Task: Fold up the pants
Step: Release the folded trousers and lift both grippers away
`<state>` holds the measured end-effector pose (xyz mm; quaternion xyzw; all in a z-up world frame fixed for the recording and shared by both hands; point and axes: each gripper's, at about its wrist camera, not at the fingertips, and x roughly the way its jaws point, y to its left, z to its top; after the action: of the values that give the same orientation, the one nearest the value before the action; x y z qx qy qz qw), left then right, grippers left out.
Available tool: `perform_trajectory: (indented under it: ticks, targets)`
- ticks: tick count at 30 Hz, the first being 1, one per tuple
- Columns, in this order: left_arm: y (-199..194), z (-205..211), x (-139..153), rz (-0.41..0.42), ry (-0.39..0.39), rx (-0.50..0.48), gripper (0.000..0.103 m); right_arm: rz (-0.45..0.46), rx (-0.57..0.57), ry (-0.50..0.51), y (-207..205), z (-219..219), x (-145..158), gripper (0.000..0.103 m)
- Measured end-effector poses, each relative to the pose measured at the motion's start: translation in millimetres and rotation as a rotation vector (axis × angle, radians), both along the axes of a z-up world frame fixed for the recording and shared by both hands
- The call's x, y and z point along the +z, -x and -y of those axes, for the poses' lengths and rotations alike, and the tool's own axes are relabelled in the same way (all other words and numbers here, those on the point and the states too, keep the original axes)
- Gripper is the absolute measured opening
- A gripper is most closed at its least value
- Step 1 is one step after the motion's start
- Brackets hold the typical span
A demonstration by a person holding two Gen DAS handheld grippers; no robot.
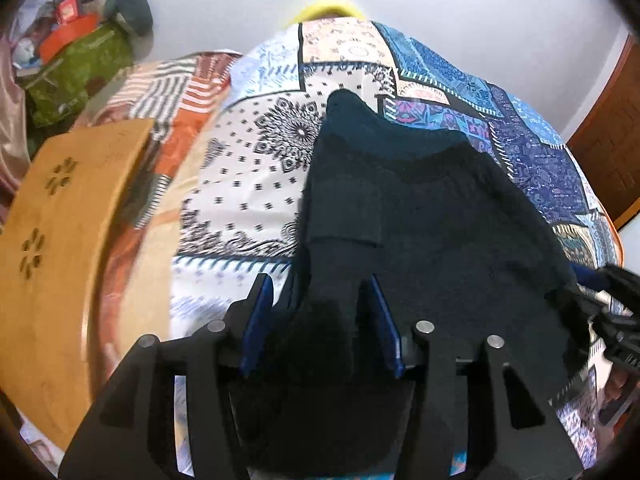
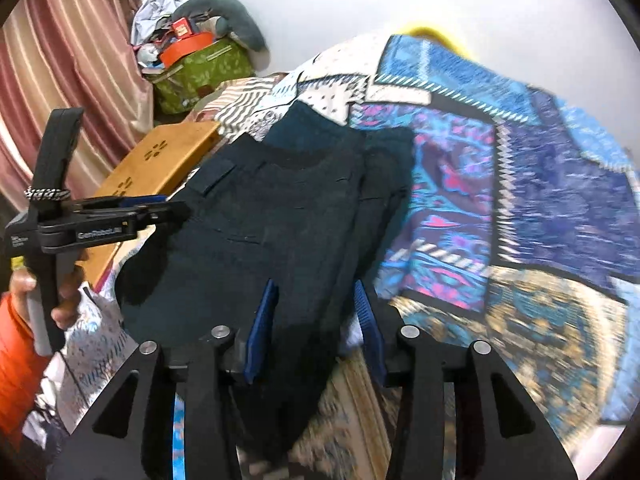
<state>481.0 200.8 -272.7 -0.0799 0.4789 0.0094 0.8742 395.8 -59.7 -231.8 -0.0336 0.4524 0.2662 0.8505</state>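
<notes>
Pants (image 1: 420, 208): dark, on the bed (image 1: 248, 184), long axis near to far.
My left tool (image 1: 320, 320): spread, cloth between, unpinched.
My right tool (image 2: 316, 316): same, equally near.

Left gripper (image 1: 318, 288) jaws parted, right gripper (image 2: 316, 294) jaws parted, both angled downward

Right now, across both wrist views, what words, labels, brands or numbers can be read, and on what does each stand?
"GenRobot.AI": white lettering on the side of the left hand-held gripper, seen in the right wrist view; slightly blurred.
Small white print at the rear end of that same body: too small to read.
Red box on the pile in the corner: white markings, too blurred to read.
Pants, patchwork bedspread, wooden board: no text, only patterns and cut-outs.
</notes>
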Motion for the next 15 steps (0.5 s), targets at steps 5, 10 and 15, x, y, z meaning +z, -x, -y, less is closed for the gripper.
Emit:
perform_trajectory:
  ticks: [5,10,15]
  targets:
    - [38.0,8.6,44.1,0.071,-0.035,-0.010,0.049,0.086,-0.018,-0.023,30.8,19.3,45.5,0.038]
    - [92.1,32.6,108.6,0.193,-0.088,-0.038,0.049,0.211,-0.018,-0.050,74.7,26.7,101.6,0.038]
    - [159.0,60.7,177.5,0.347,-0.153,-0.042,0.049,0.333,-0.022,-0.116,130.9,30.8,158.0,0.038]
